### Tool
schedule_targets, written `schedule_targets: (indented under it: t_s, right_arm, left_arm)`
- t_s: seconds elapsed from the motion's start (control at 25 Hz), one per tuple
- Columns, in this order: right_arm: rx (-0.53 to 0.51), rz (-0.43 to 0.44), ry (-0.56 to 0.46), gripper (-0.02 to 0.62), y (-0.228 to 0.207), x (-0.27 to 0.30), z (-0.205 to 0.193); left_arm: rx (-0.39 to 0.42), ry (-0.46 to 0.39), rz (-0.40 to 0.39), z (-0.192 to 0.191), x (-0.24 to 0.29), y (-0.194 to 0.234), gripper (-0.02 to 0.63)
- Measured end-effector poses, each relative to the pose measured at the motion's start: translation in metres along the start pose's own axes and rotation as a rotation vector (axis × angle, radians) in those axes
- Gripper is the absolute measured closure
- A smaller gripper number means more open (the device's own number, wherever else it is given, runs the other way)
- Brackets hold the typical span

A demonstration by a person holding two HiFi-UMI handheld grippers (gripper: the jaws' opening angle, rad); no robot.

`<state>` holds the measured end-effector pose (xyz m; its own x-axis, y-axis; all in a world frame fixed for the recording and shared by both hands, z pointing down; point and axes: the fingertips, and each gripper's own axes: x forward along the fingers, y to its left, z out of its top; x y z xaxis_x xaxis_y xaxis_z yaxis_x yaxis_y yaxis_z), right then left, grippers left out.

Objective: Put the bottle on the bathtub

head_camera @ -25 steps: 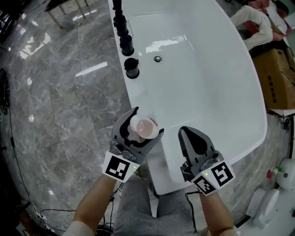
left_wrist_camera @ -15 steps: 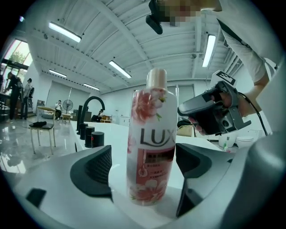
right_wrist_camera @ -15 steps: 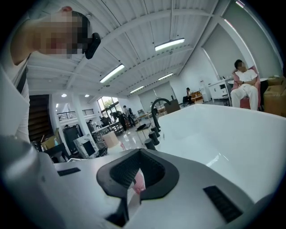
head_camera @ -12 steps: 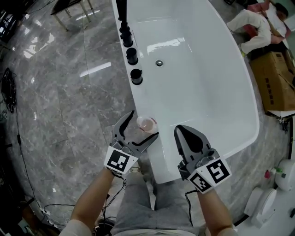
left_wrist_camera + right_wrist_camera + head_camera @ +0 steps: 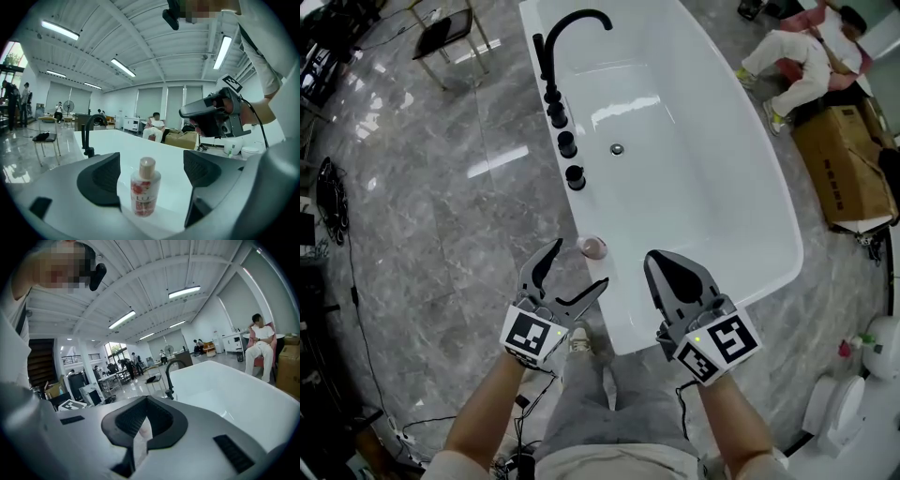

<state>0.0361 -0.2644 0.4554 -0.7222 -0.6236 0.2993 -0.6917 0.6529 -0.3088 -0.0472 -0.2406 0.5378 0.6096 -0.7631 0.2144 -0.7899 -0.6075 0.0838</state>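
Note:
A small clear bottle [image 5: 592,247] with a pink cap and red flowered label stands upright on the near left rim of the white bathtub [image 5: 741,216]. My left gripper [image 5: 579,265] is open just short of it, with the jaws apart and touching nothing. In the left gripper view the bottle [image 5: 145,187] stands free on the rim beyond the left gripper [image 5: 152,176]. My right gripper [image 5: 661,263] hovers shut over the tub's near end, to the right of the bottle. The right gripper [image 5: 145,416] shows its pads pressed together.
A tall black faucet [image 5: 572,28] and a row of black knobs [image 5: 567,143] line the tub's left rim, with the drain [image 5: 617,148] inside. A seated person [image 5: 797,56] and cardboard box [image 5: 844,169] are at right. Grey marble floor [image 5: 441,234] lies left.
My left gripper has drawn back from the bottle, which stays standing on the rim. Both grippers moved toward me and the view has pulled back from the tub.

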Motion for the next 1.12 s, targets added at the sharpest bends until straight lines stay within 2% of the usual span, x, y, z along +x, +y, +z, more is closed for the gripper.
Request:
schedule_targets:
  t_s: [0.12, 0.28, 0.36, 0.48, 0.56, 0.64, 0.8, 0.96, 1.12]
  right_arm:
    - [-0.009, -0.009, 0.000, 0.566, 0.011, -0.015, 0.023]
    - [-0.053, 0.001, 0.001, 0.566, 0.028, -0.035, 0.054]
    - [-0.100, 0.007, 0.012, 0.566, 0.039, -0.045, 0.067]
    - [-0.063, 0.047, 0.004, 0.566, 0.057, -0.059, 0.091]
    - [-0.088, 0.061, -0.012, 0.566, 0.070, -0.069, 0.107]
    - [-0.165, 0.065, -0.020, 0.566, 0.084, -0.079, 0.121]
    - [-0.283, 0.095, -0.030, 0.566, 0.115, -0.100, 0.148]
    - [-0.318, 0.132, -0.066, 0.566, 0.135, -0.123, 0.171]
    - [-0.322, 0.153, -0.088, 0.566, 0.149, -0.144, 0.184]
  left_arm:
    - [0.009, 0.025, 0.029, 0.024, -0.018, 0.000, 0.178]
    - [0.005, 0.007, 0.059, 0.066, -0.040, -0.007, 0.211]
    - [0.015, -0.010, 0.080, 0.086, -0.052, -0.010, 0.264]
    - [0.033, -0.054, 0.118, 0.117, -0.070, -0.013, 0.393]
    - [0.045, -0.070, 0.137, 0.136, -0.081, -0.018, 0.426]
    - [0.055, -0.078, 0.153, 0.153, -0.091, -0.022, 0.461]
    - [0.105, -0.106, 0.193, 0.190, -0.110, -0.031, 0.513]
    - [0.127, -0.145, 0.217, 0.224, -0.127, -0.044, 0.555]
    - [0.125, -0.098, 0.247, 0.246, -0.137, -0.056, 0.564]
